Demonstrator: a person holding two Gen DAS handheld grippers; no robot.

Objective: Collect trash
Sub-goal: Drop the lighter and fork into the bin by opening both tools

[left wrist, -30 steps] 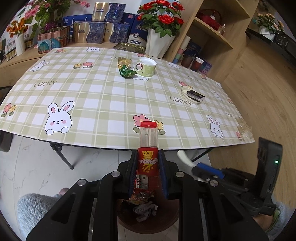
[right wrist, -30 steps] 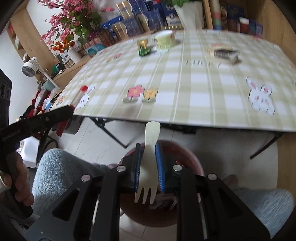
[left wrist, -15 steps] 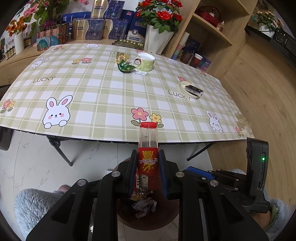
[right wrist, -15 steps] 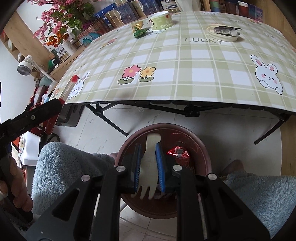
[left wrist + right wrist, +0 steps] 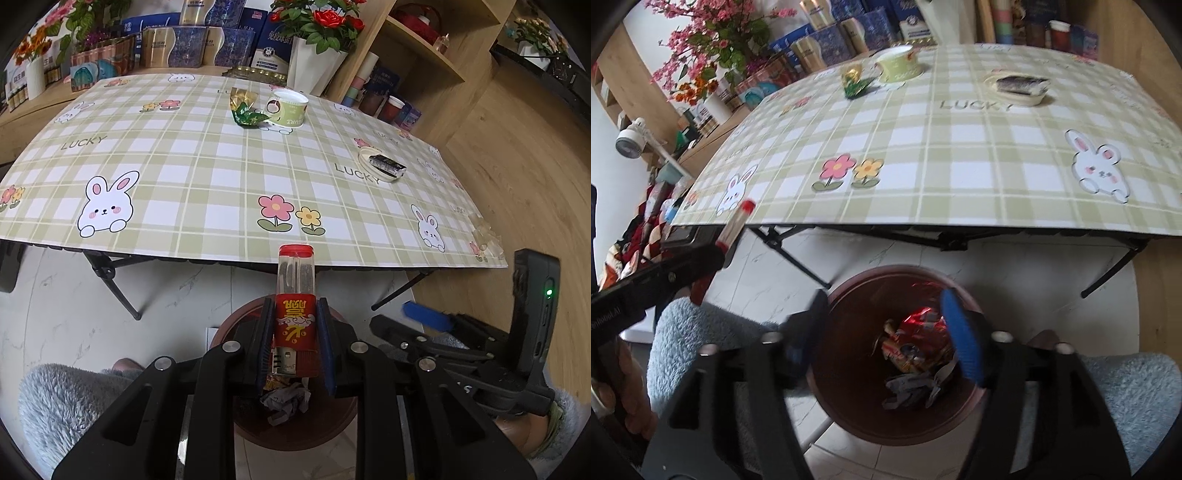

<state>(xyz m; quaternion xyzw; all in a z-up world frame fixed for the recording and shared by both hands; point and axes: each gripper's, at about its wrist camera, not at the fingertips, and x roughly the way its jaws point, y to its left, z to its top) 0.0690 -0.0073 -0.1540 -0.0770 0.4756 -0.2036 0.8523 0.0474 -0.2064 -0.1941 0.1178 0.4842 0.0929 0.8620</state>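
**Both tools over the bin**

I saw the left tool [image 5: 294, 347] clamped on a red-capped snack tube [image 5: 295, 295], held upright over the brown bin [image 5: 295, 435] on the floor. The right tool [image 5: 886, 332] was opening, its jaws wide and blurred, with nothing between them; wrappers [image 5: 916, 354] lay in the bin below. Farther off, on the counter [image 5: 207, 173], sat a green foil wrapper [image 5: 245, 110], a paper cup [image 5: 290, 110] and a dark packet [image 5: 388, 164].

blurred: right hand-held gripper [image 5: 886, 332] fingers | hidden: bin [image 5: 236, 325] front rim
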